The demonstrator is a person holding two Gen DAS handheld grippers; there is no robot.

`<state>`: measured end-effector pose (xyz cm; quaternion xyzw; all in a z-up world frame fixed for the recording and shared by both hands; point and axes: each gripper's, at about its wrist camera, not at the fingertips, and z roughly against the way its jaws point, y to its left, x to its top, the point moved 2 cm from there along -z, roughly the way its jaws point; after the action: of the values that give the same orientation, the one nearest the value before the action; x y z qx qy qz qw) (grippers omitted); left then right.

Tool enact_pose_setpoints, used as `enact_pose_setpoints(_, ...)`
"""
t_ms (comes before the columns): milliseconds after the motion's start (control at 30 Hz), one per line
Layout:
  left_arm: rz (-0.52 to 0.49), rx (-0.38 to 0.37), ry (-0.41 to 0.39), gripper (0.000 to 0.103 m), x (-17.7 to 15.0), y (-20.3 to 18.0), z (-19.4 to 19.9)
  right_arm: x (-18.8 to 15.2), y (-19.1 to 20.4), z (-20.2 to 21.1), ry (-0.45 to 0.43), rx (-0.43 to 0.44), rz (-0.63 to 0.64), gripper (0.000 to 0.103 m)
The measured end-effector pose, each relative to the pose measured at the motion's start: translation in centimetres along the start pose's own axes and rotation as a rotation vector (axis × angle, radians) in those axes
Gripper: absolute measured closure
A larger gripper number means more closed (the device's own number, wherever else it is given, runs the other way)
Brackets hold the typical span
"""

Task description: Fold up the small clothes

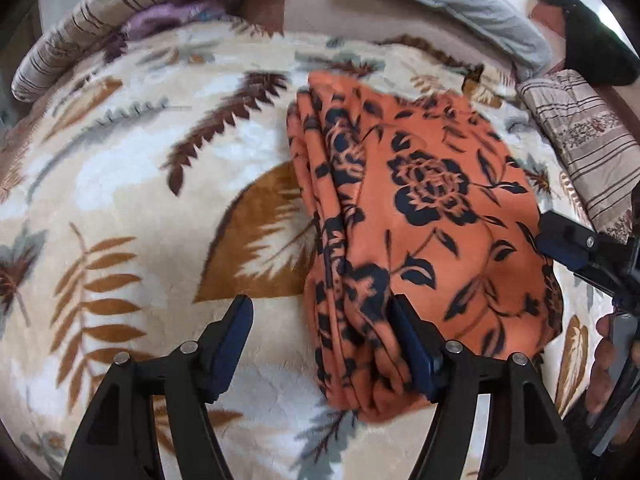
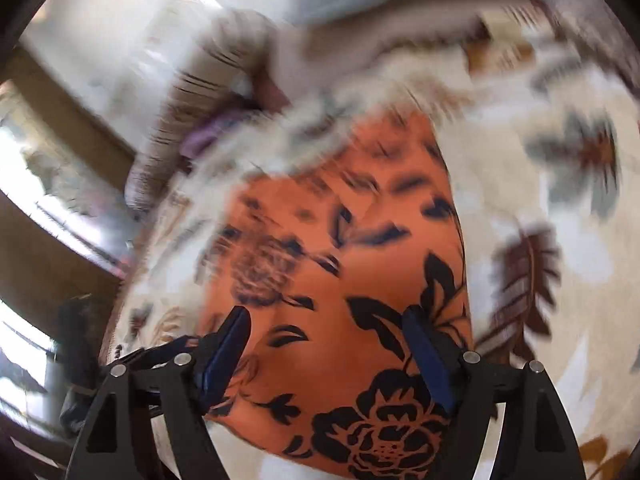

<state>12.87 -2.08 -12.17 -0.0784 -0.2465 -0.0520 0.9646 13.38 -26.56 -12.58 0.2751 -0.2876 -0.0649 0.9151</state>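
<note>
An orange garment with black flowers lies folded in several layers on the leaf-patterned blanket. My left gripper is open at the garment's near left edge; its right finger rests against the layered fold, nothing between the jaws is gripped. The right gripper shows at the garment's right edge in the left wrist view. In the blurred right wrist view my right gripper is open just above the orange garment, holding nothing.
Striped pillows and a purple cloth lie at the back left. A grey pillow, a black object and a striped folded cloth lie at the back right. The blanket surrounds the garment.
</note>
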Motion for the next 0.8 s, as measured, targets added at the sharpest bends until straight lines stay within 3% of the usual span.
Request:
enact_pose_setpoints(167, -0.018, 0.054, -0.096, 0.030, -0.5, -0.4, 4.4, -0.9, 3.3, 4.5, -0.122, -0.099, 0.107, 0.022)
enact_pose_setpoints(300, -0.021, 0.080, -0.178, 0.022, -2.1, -1.1, 7.9, -3.5, 4.3, 6.3, -0.135, -0.202, 0.165, 0.021)
enact_pose_setpoints(567, -0.021, 0.004, -0.338, 0.022, -4.4, -5.1, 16.9, -9.3, 3.5, 9.6, -0.182, -0.257, 0.189, 0.021)
enact_pose_setpoints(700, -0.080, -0.005, -0.448, 0.000, -5.5, -8.1, 21.0, -9.6, 3.2, 11.4, -0.243, -0.270, 0.179, 0.021)
enact_pose_setpoints(800, -0.104, 0.050, -0.466, 0.000, -5.9, -8.8, 20.9, -9.6, 2.8, 12.2, -0.258, -0.269, 0.158, 0.021)
